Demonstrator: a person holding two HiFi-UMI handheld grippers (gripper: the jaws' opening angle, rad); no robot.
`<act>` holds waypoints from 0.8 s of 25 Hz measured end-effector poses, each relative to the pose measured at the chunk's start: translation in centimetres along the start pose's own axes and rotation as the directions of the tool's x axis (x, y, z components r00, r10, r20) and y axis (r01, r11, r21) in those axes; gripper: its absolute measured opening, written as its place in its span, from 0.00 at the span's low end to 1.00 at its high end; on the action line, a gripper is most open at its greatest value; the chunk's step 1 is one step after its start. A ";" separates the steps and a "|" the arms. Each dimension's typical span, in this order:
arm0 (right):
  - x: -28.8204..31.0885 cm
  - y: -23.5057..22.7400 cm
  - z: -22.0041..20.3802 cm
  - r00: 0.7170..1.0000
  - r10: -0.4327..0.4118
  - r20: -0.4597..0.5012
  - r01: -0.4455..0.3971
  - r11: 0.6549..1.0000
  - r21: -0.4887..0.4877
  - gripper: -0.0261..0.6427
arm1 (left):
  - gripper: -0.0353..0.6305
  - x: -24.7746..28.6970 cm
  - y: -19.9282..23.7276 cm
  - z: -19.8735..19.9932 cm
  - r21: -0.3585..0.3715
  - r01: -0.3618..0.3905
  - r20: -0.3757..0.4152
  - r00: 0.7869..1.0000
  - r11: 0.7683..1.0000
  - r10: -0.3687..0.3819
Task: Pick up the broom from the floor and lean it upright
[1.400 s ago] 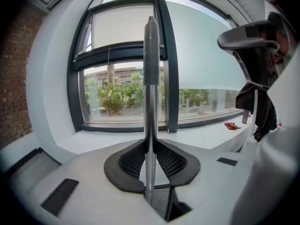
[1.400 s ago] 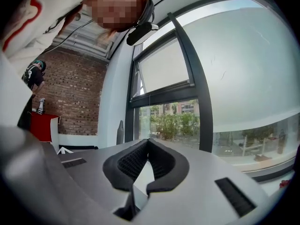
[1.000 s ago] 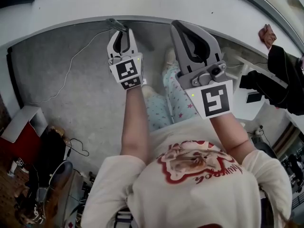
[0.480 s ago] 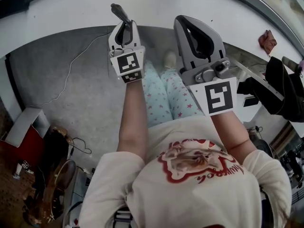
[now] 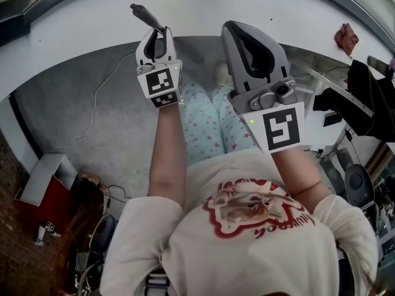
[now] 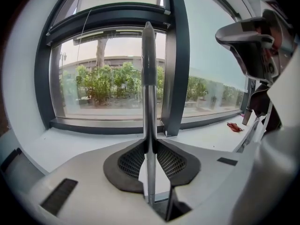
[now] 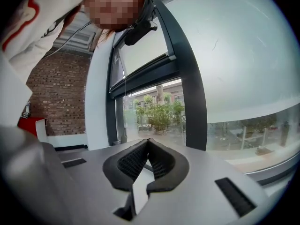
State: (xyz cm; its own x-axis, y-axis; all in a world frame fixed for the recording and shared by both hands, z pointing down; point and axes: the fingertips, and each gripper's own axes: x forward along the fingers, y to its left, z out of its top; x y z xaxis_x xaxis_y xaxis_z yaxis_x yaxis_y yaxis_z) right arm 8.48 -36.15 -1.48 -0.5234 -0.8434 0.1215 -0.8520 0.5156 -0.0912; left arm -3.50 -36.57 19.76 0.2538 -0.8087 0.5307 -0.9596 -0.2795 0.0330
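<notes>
Broom: only its handle (image 6: 149, 78) is showing, a slim silver-grey pole ending in a darker, tapered cap; the brush end is lying outside every view.
Where the broom is: the handle is standing upright between the pads of the left gripper (image 6: 149, 146), running from 6 o'clock to 12 o'clock in the left gripper view, with its cap rising in front of the window (image 6: 108, 83). In the head view its tip is poking out past the jaws toward 11 o'clock.
Left gripper: it is pinching the pole, its ribbed pads (image 6: 131, 161) pressing in from 9 and 3 o'clock.
Right gripper (image 7: 148, 143): its jaws are meeting at the tips and carrying nothing. In the head view it is hanging at 1 o'clock, beside the left gripper at 11 o'clock and clear of the broom.
Person: two bare forearms are reaching forward from a white printed shirt (image 5: 259, 227), above pale star-patterned trousers (image 5: 210, 125).
Floor: grey carpet (image 5: 80, 134) is bearing a white cable (image 5: 92, 86) toward 10 o'clock and a red box (image 5: 34, 199) at 8 o'clock.
Backdrop: the dark-framed window is looking onto green shrubs (image 6: 105, 81) above a white ledge (image 6: 70, 144); a brick wall (image 7: 61, 97) is showing at 9 o'clock in the right gripper view.
</notes>
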 end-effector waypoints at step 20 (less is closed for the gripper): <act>-0.5 1.0 -0.1 0.997 0.080 0.001 -0.080 0.997 -0.005 0.08 | 0.56 -1.8 -1.9 3.7 0.090 0.101 0.062 0.992 0.991 -0.106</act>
State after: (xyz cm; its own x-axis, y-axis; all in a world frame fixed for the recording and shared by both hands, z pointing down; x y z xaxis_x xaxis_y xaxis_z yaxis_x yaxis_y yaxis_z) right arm 7.91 -35.25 -1.53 -0.5896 -0.7998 0.1127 -0.8076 0.5818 -0.0960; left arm -1.69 -36.49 15.64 0.3614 -0.8050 0.4705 -0.9145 -0.4046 0.0102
